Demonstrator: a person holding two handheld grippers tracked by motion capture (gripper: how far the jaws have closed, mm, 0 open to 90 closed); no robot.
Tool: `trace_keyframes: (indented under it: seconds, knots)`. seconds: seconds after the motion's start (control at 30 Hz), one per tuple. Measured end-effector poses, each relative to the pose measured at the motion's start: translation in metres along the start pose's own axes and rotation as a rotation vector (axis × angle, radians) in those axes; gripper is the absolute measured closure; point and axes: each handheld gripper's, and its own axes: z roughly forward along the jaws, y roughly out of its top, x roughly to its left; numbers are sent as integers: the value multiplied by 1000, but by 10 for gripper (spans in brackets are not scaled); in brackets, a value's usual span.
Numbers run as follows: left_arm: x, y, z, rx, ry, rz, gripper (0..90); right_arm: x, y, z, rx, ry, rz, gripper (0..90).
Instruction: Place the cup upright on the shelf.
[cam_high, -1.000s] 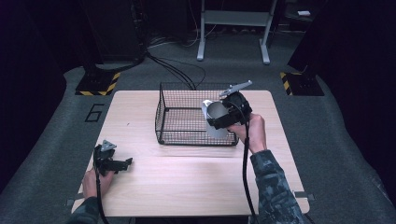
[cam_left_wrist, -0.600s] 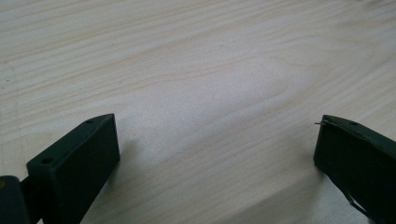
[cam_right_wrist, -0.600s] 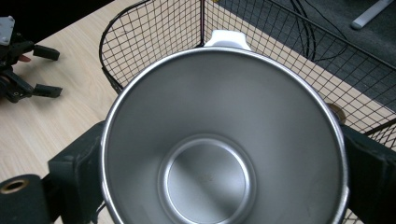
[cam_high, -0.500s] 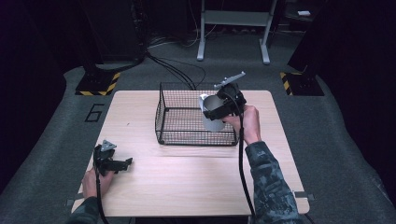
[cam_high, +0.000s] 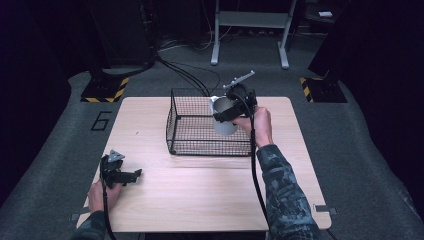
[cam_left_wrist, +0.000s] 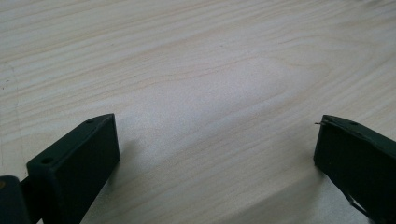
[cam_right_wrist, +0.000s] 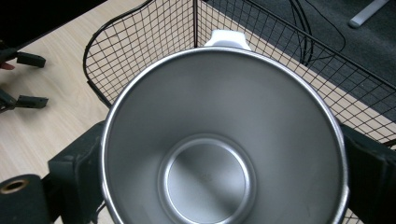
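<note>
Right claw (cam_high: 226, 111) is clamped on a steel cup (cam_high: 223, 117), one jaw on each side of the cup wall, both pressed flat against it. In the right gripper view the cup (cam_right_wrist: 224, 140) sits mouth toward the camera, inside bare, with a white tab (cam_right_wrist: 224, 38) poking past its far rim. I hold it tilted, raised over the right part of the wire basket (cam_high: 192, 125), above the basket's rim; in the high view it overlaps the right end of the basket. Cannot tell whether the cup base touches the mesh.

Basket sits on the far half of the wooden table (cam_high: 200, 200), roughly centred left to right. Through the mesh (cam_right_wrist: 140, 42) the table shows underneath.

Left claw (cam_high: 131, 175) is spread wide, jaws well apart with nothing between them. It rests low at the near-left corner of the table, my left hand (cam_high: 102, 192) around its body. In the left gripper view bare wood grain (cam_left_wrist: 205, 84) lies between the two jaws. Well apart from the basket and the cup.

Right hand (cam_high: 257, 125) grips its handle just right of the basket, cable (cam_high: 255, 175) trailing back along my sleeve.
</note>
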Motion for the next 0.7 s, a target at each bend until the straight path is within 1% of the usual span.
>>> trace_keyframes:
  seconds: [0.07,0.13,0.17,0.2,0.23,0.3,0.33,0.37,0.4,0.5,0.57,0.67,0.7]
  knots:
    - [0,0,0,0,0,1,3,-1,3,5,-1,-4,9,58]
    - [0,0,0,-1,0,0,3,-2,4,7,1,-5,6,58]
    - [0,0,0,0,-1,1,3,-3,5,10,4,-3,14,58]
    - [0,0,0,0,-1,1,3,-5,6,13,9,-2,9,58]
    - [0,0,0,0,-1,1,3,-6,7,19,17,-10,20,58]
    - [0,0,0,-6,0,-3,3,-7,8,21,24,-14,26,58]
    - [0,0,1,-9,0,-6,3,-10,8,28,27,-9,30,58]
    - [0,0,1,-9,0,-7,3,-10,8,28,27,-9,30,58]
    - [0,0,0,0,0,4,3,-11,8,31,35,-13,35,58]
    - [0,0,1,-9,0,-6,3,-15,7,39,43,-13,52,58]
    - [0,0,1,-8,0,-5,3,-18,7,46,53,-23,65,58]
    - [0,0,0,-4,-1,1,3,-21,6,50,60,-30,72,58]
    - [0,0,1,-8,-1,-4,3,-22,5,53,60,-30,90,58]
